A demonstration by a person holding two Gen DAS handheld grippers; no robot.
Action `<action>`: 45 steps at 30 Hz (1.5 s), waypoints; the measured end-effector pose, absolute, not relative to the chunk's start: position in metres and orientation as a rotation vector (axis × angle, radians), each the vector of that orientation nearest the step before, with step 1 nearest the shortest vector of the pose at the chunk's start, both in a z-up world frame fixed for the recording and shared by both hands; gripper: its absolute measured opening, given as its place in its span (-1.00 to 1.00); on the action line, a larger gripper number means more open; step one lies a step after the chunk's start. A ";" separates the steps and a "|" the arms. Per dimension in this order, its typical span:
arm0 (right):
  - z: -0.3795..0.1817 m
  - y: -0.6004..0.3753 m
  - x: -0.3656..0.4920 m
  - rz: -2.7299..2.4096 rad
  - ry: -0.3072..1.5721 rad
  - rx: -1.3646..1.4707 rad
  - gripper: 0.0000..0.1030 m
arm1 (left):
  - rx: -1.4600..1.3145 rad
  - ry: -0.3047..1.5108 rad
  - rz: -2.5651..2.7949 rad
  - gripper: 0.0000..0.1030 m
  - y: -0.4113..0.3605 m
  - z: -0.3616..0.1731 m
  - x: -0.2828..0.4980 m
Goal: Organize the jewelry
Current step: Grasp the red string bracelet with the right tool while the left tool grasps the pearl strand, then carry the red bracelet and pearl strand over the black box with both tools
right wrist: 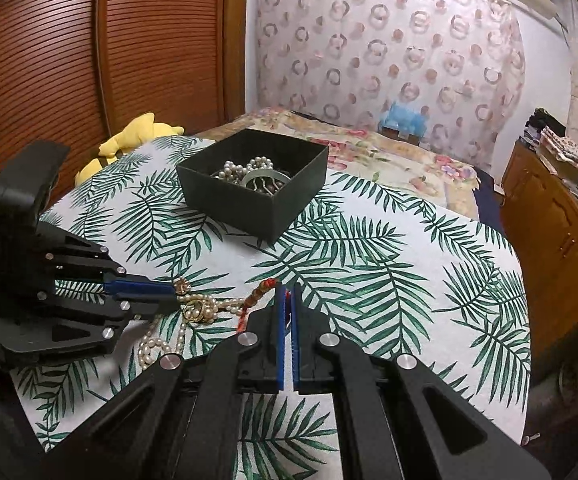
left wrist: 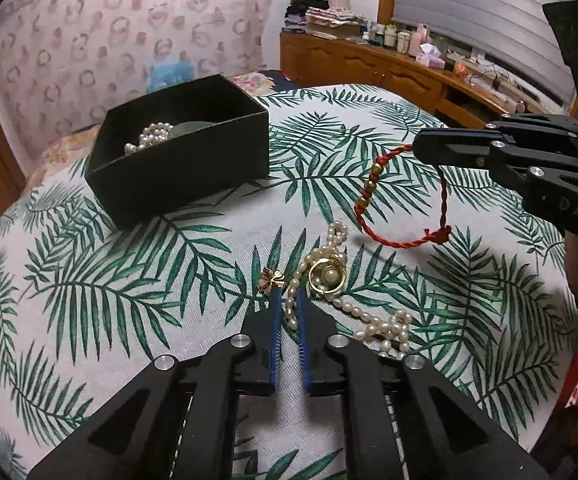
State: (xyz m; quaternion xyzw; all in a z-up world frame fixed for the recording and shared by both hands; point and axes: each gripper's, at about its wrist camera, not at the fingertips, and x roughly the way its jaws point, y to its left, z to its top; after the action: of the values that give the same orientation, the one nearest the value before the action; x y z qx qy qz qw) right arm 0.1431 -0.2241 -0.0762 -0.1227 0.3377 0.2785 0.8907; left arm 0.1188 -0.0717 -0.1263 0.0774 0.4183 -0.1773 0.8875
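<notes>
- Blue-padded fingers of the left gripper (left wrist: 289,300) sit narrowly apart around a strand of the cream pearl necklace (left wrist: 373,322); whether they pinch it, I cannot tell.
- That bumpy, glossy necklace runs from between those fingers off to their right, looping forward past a gold ring with a pearl (left wrist: 327,276).
- Just left of the fingertips lies a small gold bow-shaped brooch (left wrist: 273,278).
- Pressed nearly together, the right gripper (left wrist: 421,148) holds the twisted red cord bracelet with gold beads (left wrist: 401,200), which hangs below its tips as an upright loop.
- Ahead to the left, a matte black open box (left wrist: 181,168) holds pearls.
- Everything rests on a palm-leaf print cloth (left wrist: 129,280); a wooden dresser (left wrist: 409,76) stands beyond.
</notes>
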 end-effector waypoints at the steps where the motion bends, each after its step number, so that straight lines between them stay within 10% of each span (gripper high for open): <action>1: -0.077 -0.224 0.143 0.579 0.702 -0.253 -0.94 | 0.159 0.868 -0.369 -0.92 -0.071 -0.126 0.119; 45: -0.009 -0.226 0.166 0.635 0.595 -0.159 -0.94 | 0.061 0.453 -0.448 -0.93 -0.045 0.080 0.134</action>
State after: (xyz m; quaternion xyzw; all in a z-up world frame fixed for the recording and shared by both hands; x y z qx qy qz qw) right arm 0.1658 -0.2258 -0.0089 -0.0768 0.2879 0.3071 0.9038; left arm 0.1342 -0.0454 0.0804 0.0300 0.2227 -0.2202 0.9492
